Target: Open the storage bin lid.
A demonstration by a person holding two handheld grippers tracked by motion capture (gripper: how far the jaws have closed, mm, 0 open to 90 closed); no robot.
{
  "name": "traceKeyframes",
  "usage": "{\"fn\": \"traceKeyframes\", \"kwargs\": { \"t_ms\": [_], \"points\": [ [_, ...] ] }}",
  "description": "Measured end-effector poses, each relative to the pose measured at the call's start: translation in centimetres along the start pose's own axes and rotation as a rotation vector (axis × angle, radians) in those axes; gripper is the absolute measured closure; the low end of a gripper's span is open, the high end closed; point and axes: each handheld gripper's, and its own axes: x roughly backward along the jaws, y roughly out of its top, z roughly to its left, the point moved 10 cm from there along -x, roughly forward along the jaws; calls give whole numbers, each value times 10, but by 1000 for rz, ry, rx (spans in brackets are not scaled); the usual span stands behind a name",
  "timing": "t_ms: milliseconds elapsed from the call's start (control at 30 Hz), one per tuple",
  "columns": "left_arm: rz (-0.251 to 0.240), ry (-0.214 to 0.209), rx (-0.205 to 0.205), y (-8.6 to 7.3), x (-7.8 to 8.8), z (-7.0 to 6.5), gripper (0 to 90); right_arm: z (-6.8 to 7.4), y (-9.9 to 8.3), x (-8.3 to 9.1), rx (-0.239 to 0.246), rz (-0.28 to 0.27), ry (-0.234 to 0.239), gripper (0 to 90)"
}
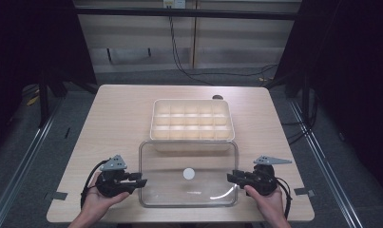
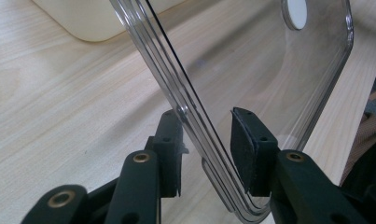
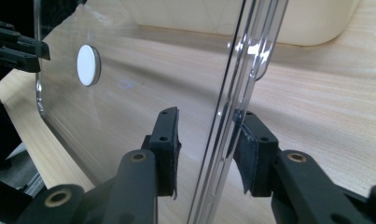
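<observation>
A clear plastic lid [image 1: 189, 192] with a white round disc [image 1: 188, 173] at its middle lies on the near half of the table. Its far edge meets a cream compartment tray [image 1: 153, 118]. My left gripper [image 1: 141, 182] is at the lid's left edge, my right gripper [image 1: 229, 176] at its right edge. In the left gripper view the lid's rim [image 2: 190, 116] runs between the jaws of the left gripper [image 2: 206, 121], with a gap to the right pad. In the right gripper view the lid's rim [image 3: 227, 107] passes between the jaws of the right gripper [image 3: 206, 121], clear of the left pad. Both stand open.
The wooden table [image 1: 118, 118] has bare room left and right of the tray. Its near edge lies just under the person's hands [image 1: 96, 204]. Cables run across the floor behind the table. The tray holds several empty-looking cells.
</observation>
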Motion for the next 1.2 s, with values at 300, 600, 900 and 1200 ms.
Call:
{"fn": "traceKeyframes", "kwargs": {
  "t_ms": [300,600,900,1200],
  "points": [
    [21,0,6,-5,-5,2,616,-2,-4,-7,14,34,-14,582],
    [58,6,29,-9,-14,11,601,-11,-9,-16,11,86,-43,524],
    [85,17,31,-10,-19,13,580,-18,-10,-24,17,125,-72,481],
    [107,5,25,-13,-23,7,558,-18,-14,-25,37,135,-119,409]
  ]
}}
